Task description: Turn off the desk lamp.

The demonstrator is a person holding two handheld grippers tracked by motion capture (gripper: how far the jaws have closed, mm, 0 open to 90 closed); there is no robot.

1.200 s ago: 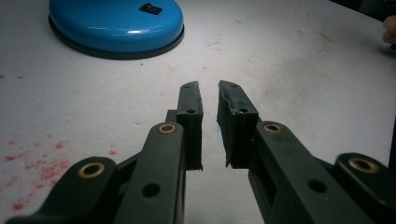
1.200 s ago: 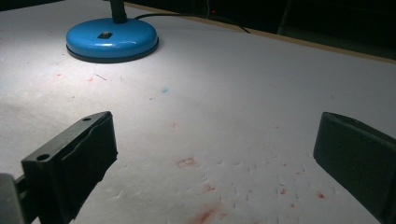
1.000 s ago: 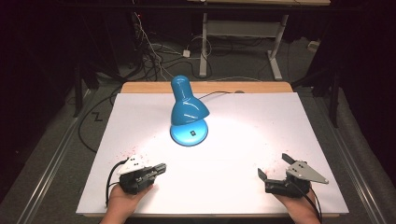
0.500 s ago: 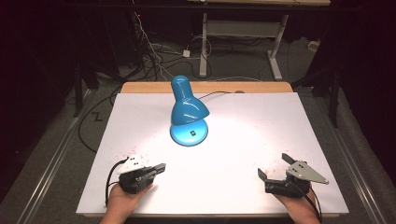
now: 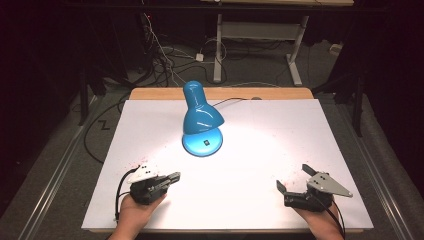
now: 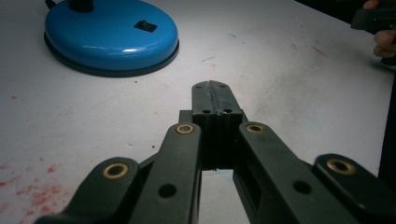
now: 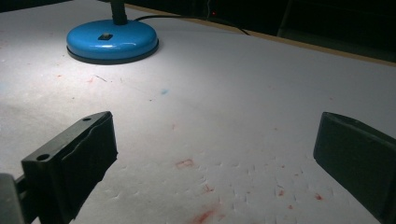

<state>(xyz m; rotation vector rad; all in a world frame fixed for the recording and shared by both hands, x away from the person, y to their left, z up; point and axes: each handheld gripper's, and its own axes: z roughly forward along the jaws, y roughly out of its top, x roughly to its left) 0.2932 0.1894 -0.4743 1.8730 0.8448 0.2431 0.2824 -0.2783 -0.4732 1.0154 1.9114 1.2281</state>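
**Lamp switch ahead, one gripper closed and one spread**

Dark room and cable-strewn floor surround the white table [image 5: 300, 135], which takes up the middle of the high view. We see the blue lamp [image 5: 199, 117] at the upper centre of that sheet, its shade bent over its round base [image 5: 202, 143], lit and casting a bright pool.

At lower left of the high view the left gripper [image 5: 172, 177] has its jaws pressed together on nothing. At lower right the right gripper [image 5: 295, 177] has its jaws spread wide, also empty. Both sit well apart from the lamp.

We judge the risk to lie in the approach: a closed tip pushed hard at the small black switch [image 6: 145, 26] could slide the light base across the sheet or tip the shade, and the cord [image 7: 187, 18] behind could snag.

The left gripper view shows the switch plainly; the high view gives only a dark speck. The right gripper view shows red stains [image 7: 201, 217] close up.
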